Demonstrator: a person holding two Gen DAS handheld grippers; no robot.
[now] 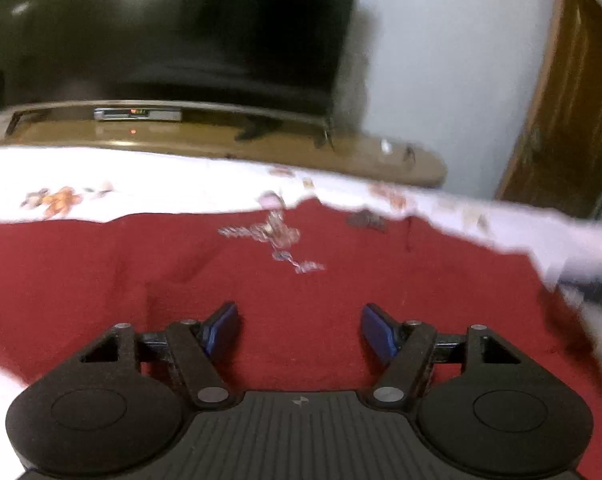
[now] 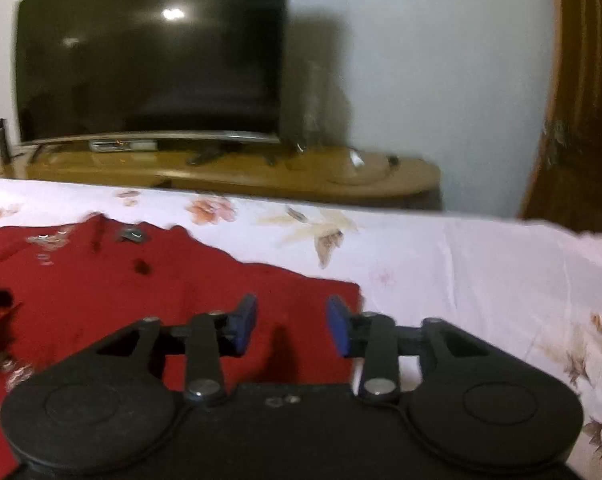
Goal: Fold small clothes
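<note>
A red garment (image 1: 261, 304) is seen spread flat on the flowered bed sheet (image 2: 441, 264), its corner at 12 o'clock of the right gripper (image 2: 292, 326), both right and left gripper (image 1: 300, 330) jaws parted and empty; folding is judged barely begun.

One red garment (image 1: 261, 300). One floral white sheet (image 2: 441, 264). One dark television (image 2: 149, 64). One wooden stand (image 2: 261, 176). Two grippers: left gripper (image 1: 301, 334), right gripper (image 2: 292, 328). One wooden door (image 1: 573, 100).
</note>
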